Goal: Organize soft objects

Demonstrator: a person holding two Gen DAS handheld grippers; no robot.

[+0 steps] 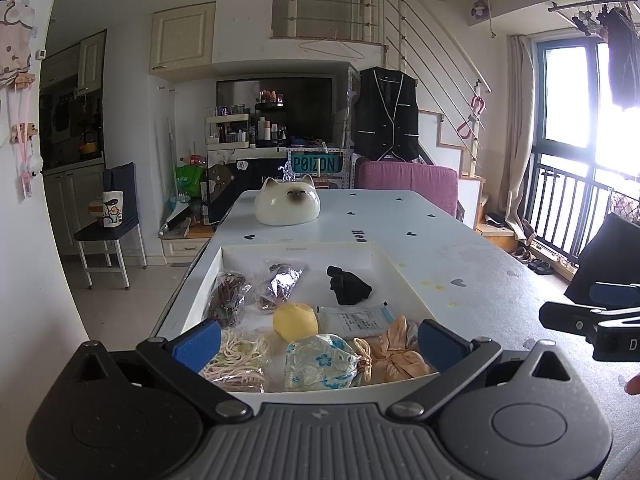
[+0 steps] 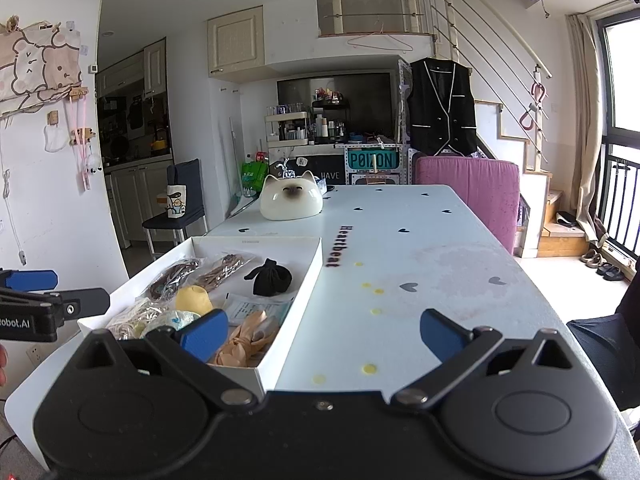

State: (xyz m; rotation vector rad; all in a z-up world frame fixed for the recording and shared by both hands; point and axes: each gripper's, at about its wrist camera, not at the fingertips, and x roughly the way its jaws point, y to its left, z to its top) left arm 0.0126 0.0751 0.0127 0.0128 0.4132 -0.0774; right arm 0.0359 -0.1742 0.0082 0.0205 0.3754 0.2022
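A white shallow box [image 1: 384,256] [image 2: 308,280] sits on the pale table and holds soft items: a black cloth pouch [image 1: 348,290] [image 2: 270,278], a yellow ball [image 1: 295,320] [image 2: 194,299], a blue-flowered fabric bundle [image 1: 320,362], a peach cloth bundle [image 1: 394,354] [image 2: 244,338], bagged cords [image 1: 240,356] and brown bagged items [image 1: 228,298] [image 2: 172,278]. My left gripper [image 1: 318,338] is open and empty over the box's near edge. My right gripper [image 2: 324,334] is open and empty, straddling the box's right wall above the table.
A white cat-shaped ceramic piece [image 1: 287,205] [image 2: 291,199] stands at the far end of the table [image 1: 460,264]. A purple chair [image 2: 468,188] stands behind the table. The right gripper shows at the right edge of the left wrist view [image 1: 592,316].
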